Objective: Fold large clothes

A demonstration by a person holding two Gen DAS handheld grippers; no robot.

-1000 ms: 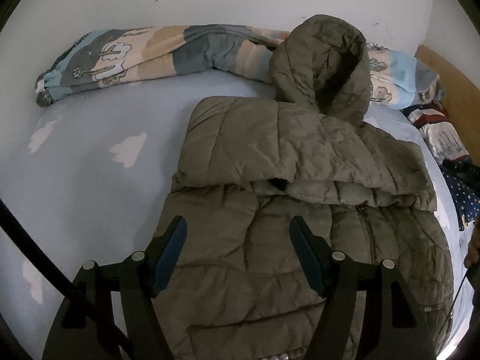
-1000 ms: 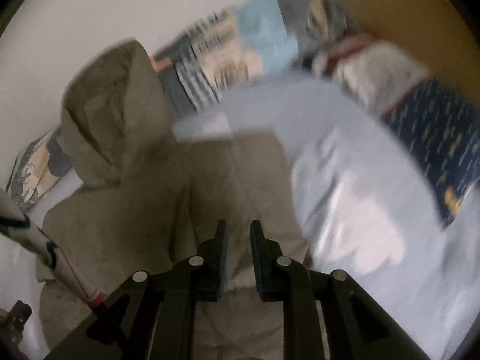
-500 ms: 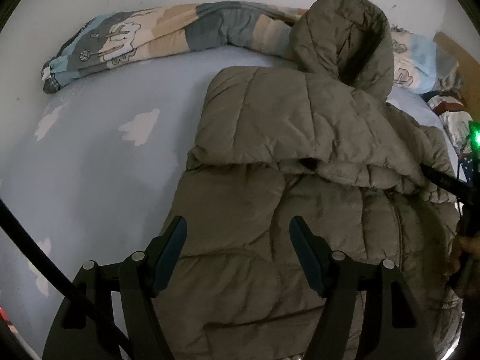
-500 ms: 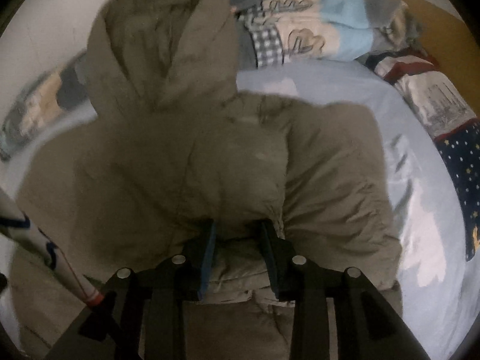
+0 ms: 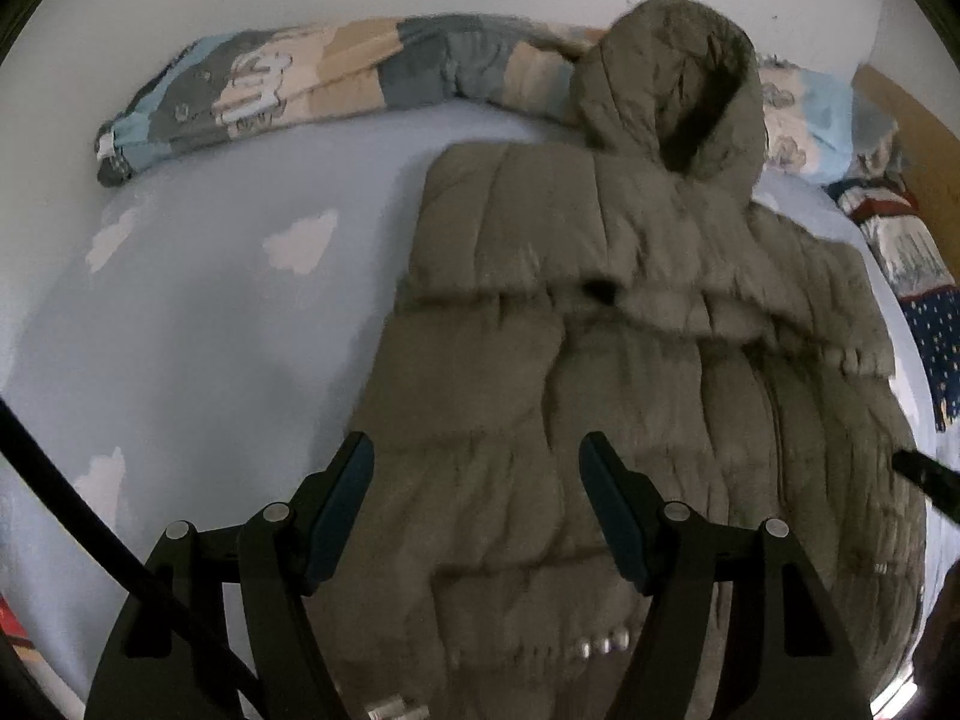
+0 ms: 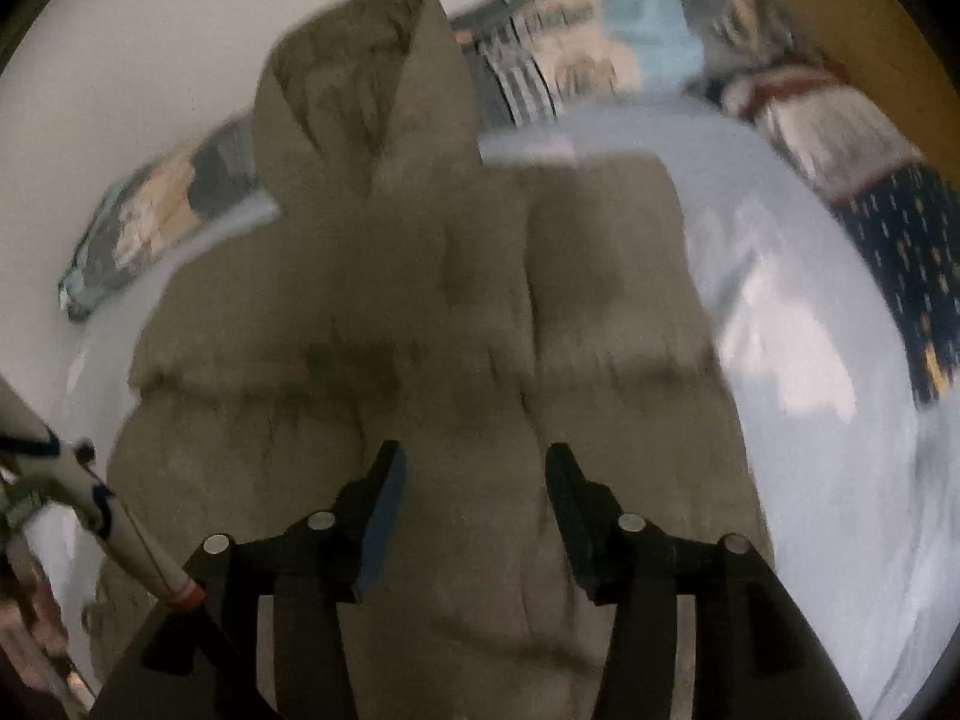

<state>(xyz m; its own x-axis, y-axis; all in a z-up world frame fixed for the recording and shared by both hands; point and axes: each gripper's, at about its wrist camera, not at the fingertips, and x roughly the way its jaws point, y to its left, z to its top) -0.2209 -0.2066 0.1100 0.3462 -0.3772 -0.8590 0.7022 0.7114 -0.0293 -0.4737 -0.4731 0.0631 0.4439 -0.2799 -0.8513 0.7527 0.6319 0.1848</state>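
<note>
An olive-brown quilted puffer jacket (image 5: 630, 372) is seen laid flat on a bed (image 5: 198, 324), filling the centre and lower right of the left wrist frame. Its hood (image 5: 672, 84) is propped at the upper centre against a patterned rolled quilt (image 5: 336, 78) that is lined along the white wall. Both sleeves are folded across the chest, so a horizontal ridge of cuffs is formed across the middle of the garment. Small silvery snaps (image 5: 603, 645) are noted near the lower hem. No brand, label or legible writing is discerned on the jacket.

The sheet is pale blue with white cloud shapes (image 5: 300, 240). A dark blue dotted fabric (image 6: 906, 258) is recorded at the right edge of the right wrist frame, which is blurred.

The left claw (image 5: 477, 474) is held spread wide above the lower jacket, nothing gripped. The right claw (image 6: 474, 474) is likewise parted over the jacket's (image 6: 420, 312) midline, empty.
</note>
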